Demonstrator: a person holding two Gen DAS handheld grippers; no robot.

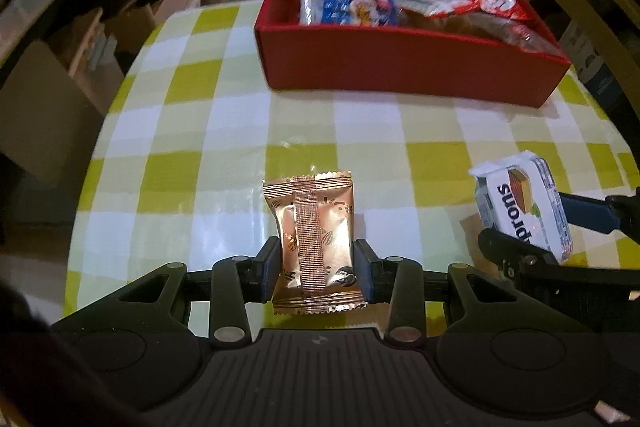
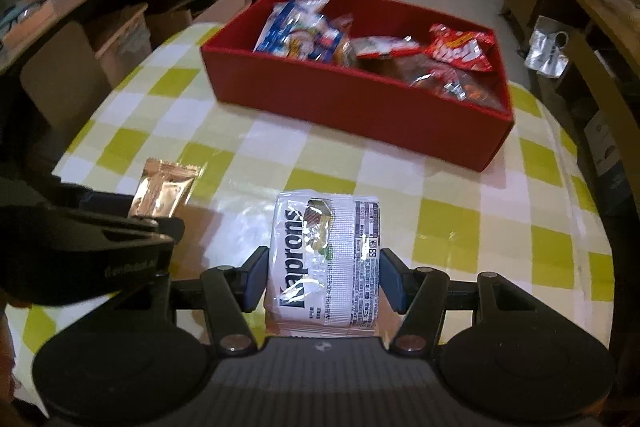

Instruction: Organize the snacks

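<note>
Checked yellow-and-white tablecloth [image 1: 192, 131] underfoot, red box [image 1: 400, 67] of snacks waiting at the far side. Left gripper [image 1: 316, 273] clamped on copper-foil packet [image 1: 314, 239]; right gripper [image 2: 324, 277] clamped on white wafer pack [image 2: 326, 267]. Carrying step, by the looks. Next: across, over the rim, then release inside.

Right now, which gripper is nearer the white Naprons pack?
Right. The right gripper is shut on the white Naprons pack, pads on both sides. The left gripper sits beside it, shut on the gold packet.
</note>
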